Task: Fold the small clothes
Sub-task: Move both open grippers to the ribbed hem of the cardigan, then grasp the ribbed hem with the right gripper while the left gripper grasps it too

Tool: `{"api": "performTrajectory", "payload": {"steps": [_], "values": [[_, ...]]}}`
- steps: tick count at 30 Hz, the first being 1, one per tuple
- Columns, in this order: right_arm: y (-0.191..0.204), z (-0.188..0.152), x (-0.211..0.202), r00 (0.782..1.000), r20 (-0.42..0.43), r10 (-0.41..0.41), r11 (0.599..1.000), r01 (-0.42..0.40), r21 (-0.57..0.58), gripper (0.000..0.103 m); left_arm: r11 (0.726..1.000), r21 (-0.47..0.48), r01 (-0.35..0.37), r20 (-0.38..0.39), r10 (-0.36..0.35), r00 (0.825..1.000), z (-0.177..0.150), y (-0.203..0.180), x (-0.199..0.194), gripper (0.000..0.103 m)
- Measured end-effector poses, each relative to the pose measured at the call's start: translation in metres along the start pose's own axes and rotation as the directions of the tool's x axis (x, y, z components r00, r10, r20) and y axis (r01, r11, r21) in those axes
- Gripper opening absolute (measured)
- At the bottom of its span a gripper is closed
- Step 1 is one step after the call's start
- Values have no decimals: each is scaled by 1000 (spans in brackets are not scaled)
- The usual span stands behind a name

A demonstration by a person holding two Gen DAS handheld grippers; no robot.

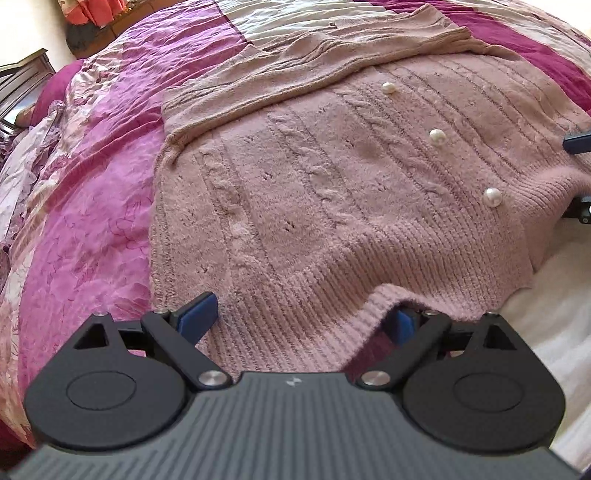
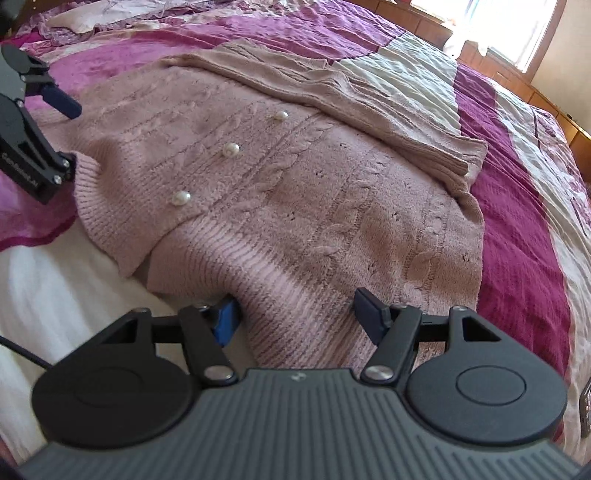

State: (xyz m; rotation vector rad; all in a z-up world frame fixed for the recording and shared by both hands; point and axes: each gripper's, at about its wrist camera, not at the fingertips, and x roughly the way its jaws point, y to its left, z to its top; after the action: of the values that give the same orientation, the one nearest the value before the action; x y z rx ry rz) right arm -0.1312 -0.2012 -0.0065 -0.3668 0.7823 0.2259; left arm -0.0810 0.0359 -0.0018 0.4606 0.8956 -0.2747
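The cardigan (image 1: 303,206) is showing a fuzzy, matt cable knit with a ribbed hem, and its pearl buttons (image 2: 181,198) are gleaming glossy. The bedspread (image 1: 85,206) is looking like crinkled, faintly shiny cloth. Both grippers' bodies are appearing as matt black ridged plastic with bright metal pins.

- I see a bedspread (image 1: 92,206) in magenta and cream bands covering the bed; it is creased and glossy
- A white sheet (image 2: 55,280) shows at the near edge of the bed; part of the bedspread lies over it
- Ruffled pale bedding (image 1: 26,155) lies at the far left
- A bright window (image 2: 517,33) stands beyond the bed; wooden panelling (image 2: 436,26) runs below it
- Orange cloth (image 1: 99,11) hangs at the top of my left view
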Motion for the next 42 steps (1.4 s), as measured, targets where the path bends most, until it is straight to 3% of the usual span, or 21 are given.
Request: {"api": "performTrajectory", "payload": {"steps": [2, 6, 9, 21, 24, 26, 42], "values": [[-1, -1, -1, 1000, 9, 0, 1000, 0, 9, 66, 1000, -12, -9, 11, 9, 1000, -1, 0, -1, 96], [-5, -4, -3, 1000, 28, 1, 999, -2, 45, 55, 1000, -18, -24, 44, 25, 999, -2, -2, -7, 93], [-6, -5, -4, 999, 39, -18, 998, 16, 64, 39, 1000, -12, -21, 62, 21, 998, -2, -4, -11, 85], [-9, -3, -5, 997, 69, -29, 990, 19, 139, 15, 1000, -14, 28, 93, -27, 995, -1, -11, -11, 52], [-10, -2, -10, 995, 92, -31, 988, 16, 157, 14, 999, -30, 37, 111, -34, 993, -1, -10, -16, 35], [-10, 0, -13, 994, 105, -31, 986, 14, 165, 14, 997, -47, 60, 122, -54, 991, 0, -8, -21, 14], [-18, 35, -30, 974, 206, -91, 986, 58, 159, 13, 994, -110, 17, 264, 12, 964, 29, 8, -57, 7]]}}
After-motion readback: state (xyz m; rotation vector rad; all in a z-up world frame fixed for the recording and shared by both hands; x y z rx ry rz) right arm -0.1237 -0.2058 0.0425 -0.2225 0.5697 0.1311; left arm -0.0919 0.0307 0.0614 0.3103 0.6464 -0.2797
